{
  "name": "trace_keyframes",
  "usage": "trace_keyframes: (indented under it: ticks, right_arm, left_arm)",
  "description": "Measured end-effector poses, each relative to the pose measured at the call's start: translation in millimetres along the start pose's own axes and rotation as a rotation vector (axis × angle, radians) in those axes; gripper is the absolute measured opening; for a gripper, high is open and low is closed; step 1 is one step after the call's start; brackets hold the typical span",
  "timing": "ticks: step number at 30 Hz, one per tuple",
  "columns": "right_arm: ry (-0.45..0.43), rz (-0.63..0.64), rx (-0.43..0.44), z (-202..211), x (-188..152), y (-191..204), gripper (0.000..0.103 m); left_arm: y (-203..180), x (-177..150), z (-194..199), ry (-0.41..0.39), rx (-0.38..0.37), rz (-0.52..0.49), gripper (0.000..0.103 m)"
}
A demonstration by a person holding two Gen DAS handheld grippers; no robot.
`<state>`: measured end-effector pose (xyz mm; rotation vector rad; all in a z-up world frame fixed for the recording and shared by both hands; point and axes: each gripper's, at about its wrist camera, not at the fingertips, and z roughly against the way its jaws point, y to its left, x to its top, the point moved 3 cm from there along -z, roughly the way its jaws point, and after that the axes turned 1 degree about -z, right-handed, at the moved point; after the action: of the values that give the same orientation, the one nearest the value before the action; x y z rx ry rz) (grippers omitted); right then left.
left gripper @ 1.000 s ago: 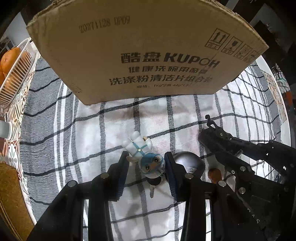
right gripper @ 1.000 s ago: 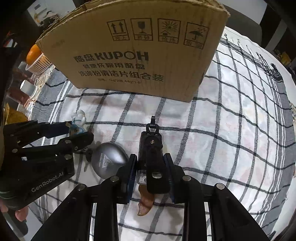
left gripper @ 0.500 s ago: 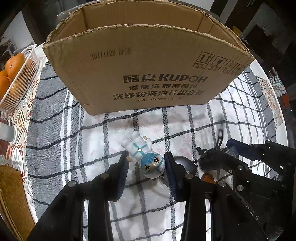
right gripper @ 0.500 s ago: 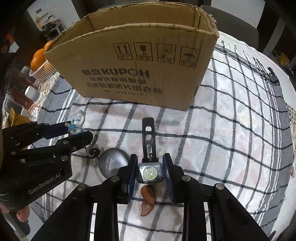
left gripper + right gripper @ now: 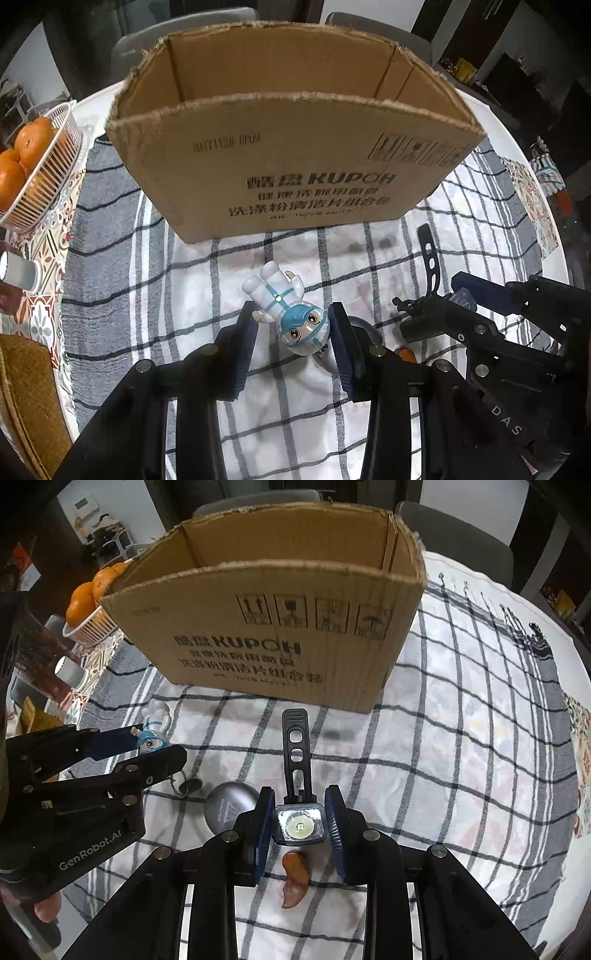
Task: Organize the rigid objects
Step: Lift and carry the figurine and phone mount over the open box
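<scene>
My left gripper (image 5: 291,323) is shut on a white and blue figurine (image 5: 284,306), held head-down above the checked cloth (image 5: 147,302). A keyring (image 5: 190,784) dangles below the figurine (image 5: 157,716). My right gripper (image 5: 300,812) is shut on a black bike light (image 5: 299,823) whose rubber strap (image 5: 295,746) sticks out forward. In the right wrist view the left gripper (image 5: 155,744) is at the left; in the left wrist view the right gripper (image 5: 454,299) is at the right. An open cardboard box (image 5: 288,177) (image 5: 280,627) stands just ahead of both.
A grey round object (image 5: 229,808) and a brown curved piece (image 5: 293,878) lie on the cloth under the grippers. A white basket of oranges (image 5: 44,177), a white cup (image 5: 18,271) and a woven mat (image 5: 26,387) are on the left. Grey chairs stand behind the box.
Both grippers have risen off the cloth with the figurine and the bike light. The box's open top has come into sight in both views.
</scene>
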<state>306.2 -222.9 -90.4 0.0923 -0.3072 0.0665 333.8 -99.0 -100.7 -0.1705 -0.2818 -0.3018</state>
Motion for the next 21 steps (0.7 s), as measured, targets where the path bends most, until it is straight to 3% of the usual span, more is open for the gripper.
trace_keyframes:
  ticks: [21]
  right_arm:
    - [-0.127, 0.049, -0.030, 64.4, 34.3, 14.9, 0.029]
  left_arm:
    - [1.5, 26.5, 64.8, -0.125, -0.009, -0.033, 0.039]
